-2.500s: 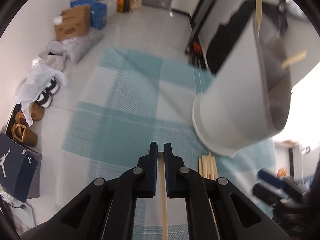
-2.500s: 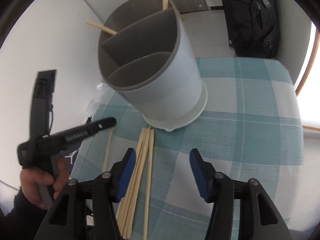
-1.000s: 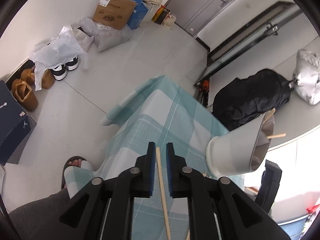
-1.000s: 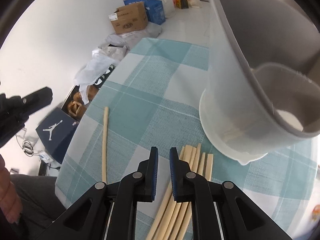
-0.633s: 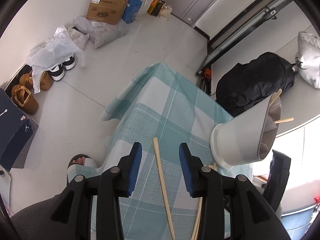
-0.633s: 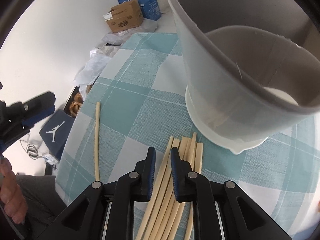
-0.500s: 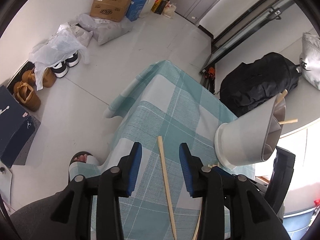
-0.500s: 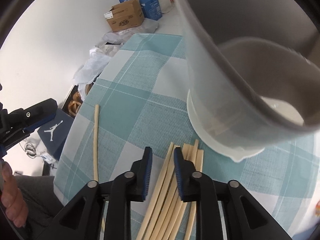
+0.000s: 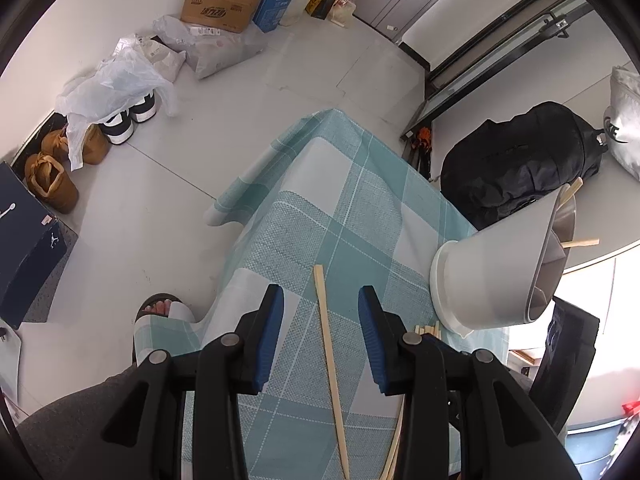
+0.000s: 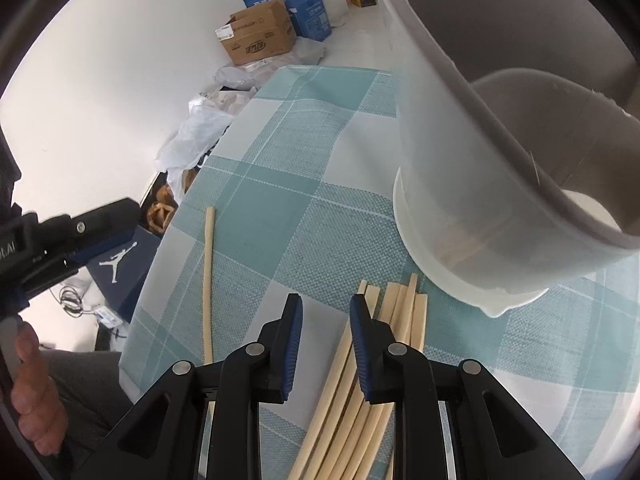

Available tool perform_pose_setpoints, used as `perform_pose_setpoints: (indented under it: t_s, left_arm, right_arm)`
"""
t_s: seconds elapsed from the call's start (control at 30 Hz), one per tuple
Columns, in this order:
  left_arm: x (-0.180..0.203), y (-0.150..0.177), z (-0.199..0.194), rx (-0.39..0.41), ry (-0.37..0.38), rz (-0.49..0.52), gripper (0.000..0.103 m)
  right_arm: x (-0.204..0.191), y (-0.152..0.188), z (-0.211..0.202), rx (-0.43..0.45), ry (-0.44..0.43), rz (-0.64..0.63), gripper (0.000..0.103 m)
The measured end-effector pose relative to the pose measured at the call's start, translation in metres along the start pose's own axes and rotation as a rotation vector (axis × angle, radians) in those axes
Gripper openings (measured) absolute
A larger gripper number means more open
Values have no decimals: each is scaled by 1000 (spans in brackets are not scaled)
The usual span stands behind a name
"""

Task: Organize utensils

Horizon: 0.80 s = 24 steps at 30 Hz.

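Note:
A grey divided utensil holder (image 9: 504, 276) stands on the teal checked tablecloth (image 9: 352, 216) with two chopsticks sticking out of it; it fills the upper right of the right wrist view (image 10: 500, 184). One loose chopstick (image 9: 330, 356) lies on the cloth, and my left gripper (image 9: 320, 328) hangs open above it, empty. The same chopstick (image 10: 208, 276) lies apart at the left in the right wrist view. A bundle of several chopsticks (image 10: 376, 348) lies by the holder's base. My right gripper (image 10: 325, 332) is partly open just above the bundle's left edge, holding nothing.
The table's left edge drops to a tiled floor with shoes (image 9: 128, 120), bags and cardboard boxes (image 9: 224, 0). A black backpack (image 9: 520, 168) lies beyond the table. A dark shoe box (image 10: 120, 268) stands on the floor at the left. The person's sandalled foot (image 9: 160, 308) shows below.
My left gripper opened and let go of the single chopstick, which now lies on the cloth. My right gripper dropped towards the bundle, shut, and has now opened a little.

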State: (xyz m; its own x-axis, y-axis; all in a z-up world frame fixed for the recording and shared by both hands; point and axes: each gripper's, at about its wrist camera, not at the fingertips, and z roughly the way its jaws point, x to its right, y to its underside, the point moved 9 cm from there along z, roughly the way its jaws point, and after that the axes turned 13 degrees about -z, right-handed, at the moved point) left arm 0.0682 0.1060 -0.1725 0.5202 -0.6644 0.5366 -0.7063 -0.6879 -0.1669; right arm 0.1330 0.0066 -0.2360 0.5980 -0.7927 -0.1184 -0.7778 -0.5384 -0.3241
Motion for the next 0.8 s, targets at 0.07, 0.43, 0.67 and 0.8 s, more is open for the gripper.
perform_pose_setpoints:
  t_s: [0.07,0.43,0.67,0.8]
  left_arm:
    - [-2,-1,-1,3,-2,-8,33]
    - [-4,0,2,-11,-9,-26,33]
    - [-15,-1,5,-14,-50,-42,33]
    - [-19,0,9,-18,-72,-44,33]
  right_arm:
    - [1,-3,2,-17,30,-20,24]
    - [3,3,4,-68,99,-81,27]
    - [0,0,6,-20,122,-59,5]
    - [4,-8,3,34,67,5,4]
